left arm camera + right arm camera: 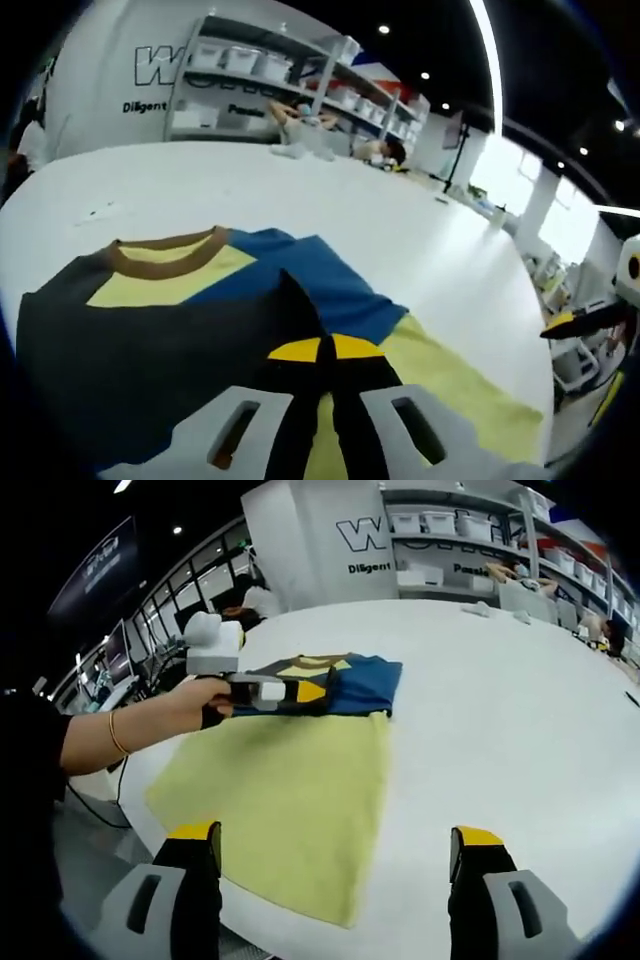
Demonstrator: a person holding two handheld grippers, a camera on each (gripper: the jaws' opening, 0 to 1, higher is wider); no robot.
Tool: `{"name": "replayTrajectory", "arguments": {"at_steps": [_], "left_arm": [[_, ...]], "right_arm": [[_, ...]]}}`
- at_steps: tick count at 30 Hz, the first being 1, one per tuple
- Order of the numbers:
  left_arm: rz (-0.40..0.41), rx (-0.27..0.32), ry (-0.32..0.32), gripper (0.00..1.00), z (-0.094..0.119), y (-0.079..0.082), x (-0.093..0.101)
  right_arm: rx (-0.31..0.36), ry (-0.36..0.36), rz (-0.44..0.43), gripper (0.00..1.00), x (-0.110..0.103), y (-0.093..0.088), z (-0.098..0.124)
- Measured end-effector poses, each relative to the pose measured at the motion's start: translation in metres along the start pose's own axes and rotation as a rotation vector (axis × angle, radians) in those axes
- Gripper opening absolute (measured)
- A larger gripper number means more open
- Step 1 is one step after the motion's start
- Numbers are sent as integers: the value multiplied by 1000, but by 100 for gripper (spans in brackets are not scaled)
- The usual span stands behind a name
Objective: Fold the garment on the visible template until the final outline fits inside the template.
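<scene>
- Pinching the shirt with my left gripper, jaws clenched on dark fabric, over the yellow template on the worktop.
- My right gripper hangs released near the template's edge.
- Pulling unevenly could skew the fold past the outline.

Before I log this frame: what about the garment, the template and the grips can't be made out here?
- Garment: near edge cut off by the left gripper view's bottom; the left gripper covers part.
- Template: in the right gripper view the garment hides its far end.
- Whether the left gripper pinches cloth: its tips hide the contact.
- Right gripper: open, holding nothing.
</scene>
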State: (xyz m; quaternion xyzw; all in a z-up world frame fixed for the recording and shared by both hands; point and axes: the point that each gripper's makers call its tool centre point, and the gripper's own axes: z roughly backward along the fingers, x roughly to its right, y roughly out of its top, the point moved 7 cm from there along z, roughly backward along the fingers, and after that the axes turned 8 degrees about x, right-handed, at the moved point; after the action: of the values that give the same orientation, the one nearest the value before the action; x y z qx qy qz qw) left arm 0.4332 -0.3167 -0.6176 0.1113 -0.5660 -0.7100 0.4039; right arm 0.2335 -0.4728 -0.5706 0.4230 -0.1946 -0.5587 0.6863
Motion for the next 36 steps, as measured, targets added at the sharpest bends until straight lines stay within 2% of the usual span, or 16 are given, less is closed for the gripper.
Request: {"name": "replayTrajectory", "arguments": {"at_steps": [4,6,10,13,16,22,25,28,30,36], "left_arm": [[-41,13,-8,18,1,2,1],[-69,46,-13,25,1,7,0],[-98,78,19,40,5,14,-7],[-118,90,55,56,7,18,-15],[-164,75,157,77,16,18,-31],[-102,52,222,99,29,17,-52],[-93,42,219,99,35,16,-54],[-117,38,228,99,41,17,-56],[-137,37,256,99,47,17,-60],[-132,38,287,96,64,20,-72]], "right_arm": [[-2,13,9,94,-3,2,-4],[4,16,9,96,-4,3,-5],[12,11,14,98,-3,6,-6],[21,10,8,99,-3,9,-6],[8,15,11,99,-4,9,-7],[6,31,15,99,-8,10,-10],[5,42,18,99,-11,10,-12],[1,51,24,99,-13,10,-13],[-2,60,28,99,-16,9,-14],[-14,77,40,99,-20,7,-15]]}}
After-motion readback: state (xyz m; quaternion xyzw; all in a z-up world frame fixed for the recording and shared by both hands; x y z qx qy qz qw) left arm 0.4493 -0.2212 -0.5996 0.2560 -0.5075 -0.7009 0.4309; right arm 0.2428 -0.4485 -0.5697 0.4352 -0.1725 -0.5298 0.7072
